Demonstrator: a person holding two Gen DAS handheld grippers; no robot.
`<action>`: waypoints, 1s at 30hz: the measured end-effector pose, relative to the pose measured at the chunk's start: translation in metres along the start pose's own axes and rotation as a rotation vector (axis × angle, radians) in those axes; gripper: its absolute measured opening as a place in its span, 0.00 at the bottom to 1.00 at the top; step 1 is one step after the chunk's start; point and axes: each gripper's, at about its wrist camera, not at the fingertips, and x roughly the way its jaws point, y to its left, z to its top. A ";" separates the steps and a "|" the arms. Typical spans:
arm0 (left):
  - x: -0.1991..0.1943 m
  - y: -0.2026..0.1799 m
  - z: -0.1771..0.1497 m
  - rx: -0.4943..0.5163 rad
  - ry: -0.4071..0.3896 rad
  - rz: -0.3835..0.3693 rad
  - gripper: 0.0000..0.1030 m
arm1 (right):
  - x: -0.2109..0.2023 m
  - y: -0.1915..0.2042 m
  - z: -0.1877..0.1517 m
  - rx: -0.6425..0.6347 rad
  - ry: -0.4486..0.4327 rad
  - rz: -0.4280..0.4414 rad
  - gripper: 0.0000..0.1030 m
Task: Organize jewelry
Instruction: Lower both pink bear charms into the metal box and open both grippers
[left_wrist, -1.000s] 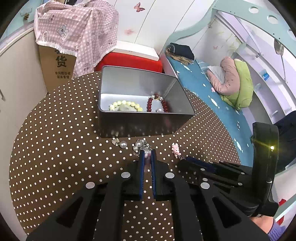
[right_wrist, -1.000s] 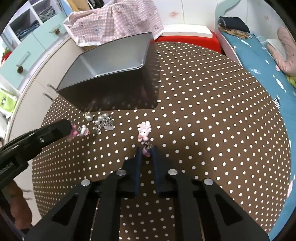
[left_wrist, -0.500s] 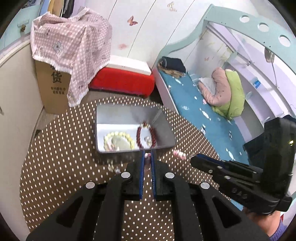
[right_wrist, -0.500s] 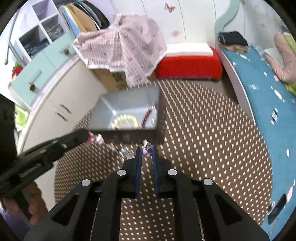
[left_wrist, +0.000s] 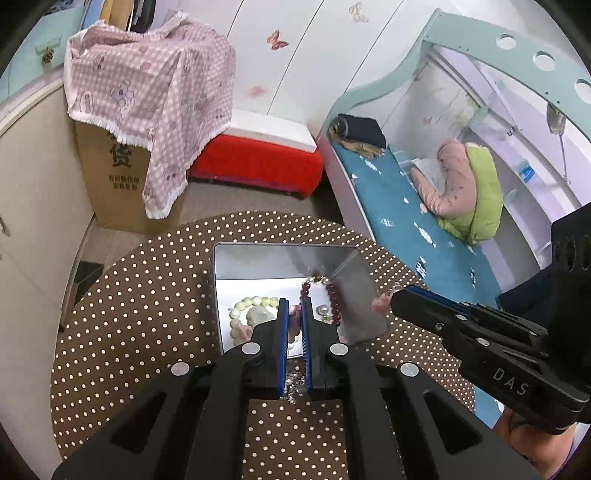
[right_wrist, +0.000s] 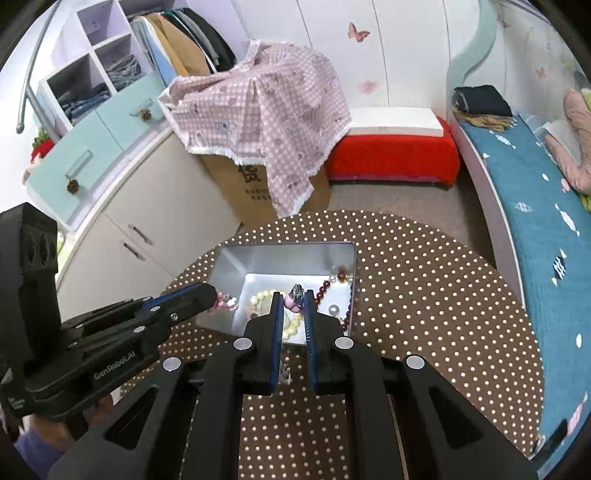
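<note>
Fingers pinched on both grippers, each gripping a small pink trinket. Left gripper (left_wrist: 294, 306): blue pads nearly together, a pink charm (left_wrist: 294, 316) caught between them; in the right wrist view that same gripper (right_wrist: 212, 293) shows the pink piece (right_wrist: 222, 300) sticking out past its tips, shape hard to make out. Right gripper (right_wrist: 294, 297): narrow gap between its pads, a pink and dark charm (right_wrist: 294, 296) clamped at the tips; from the left wrist view (left_wrist: 394, 299) only a pale pink scrap (left_wrist: 380, 303) shows at its nose.

Both held pieces sit over the open metal tin (left_wrist: 266, 260), the left one seen against the tin's near left part, the right one against its middle to right. How high above the tin floor, cannot tell.

Inside the tin: cream bead bracelet (left_wrist: 240, 314), partly hidden behind the left fingers; dark red bead bracelet (left_wrist: 334, 301) along the right wall; a single pearl (left_wrist: 324, 308) beside it. Wall reflections muddle the bead count.

Tin stands toward the far edge of the round brown polka-dot table (left_wrist: 147, 295). Near the tin's front wall, some small silvery pieces (left_wrist: 293, 380) lie on the table, mostly screened by the fingers, not identifiable.

A hand (left_wrist: 517, 430) grips the right tool's handle, cut off at the lower right of the frame.
</note>
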 end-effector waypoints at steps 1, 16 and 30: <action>0.003 0.001 0.000 -0.001 0.005 0.003 0.05 | 0.003 -0.001 -0.001 0.001 0.004 -0.002 0.12; 0.026 0.013 -0.002 -0.035 0.050 0.047 0.06 | 0.030 -0.009 -0.007 0.025 0.048 -0.014 0.12; 0.004 0.026 -0.014 -0.078 0.011 0.028 0.31 | 0.036 -0.011 -0.013 0.044 0.061 -0.022 0.14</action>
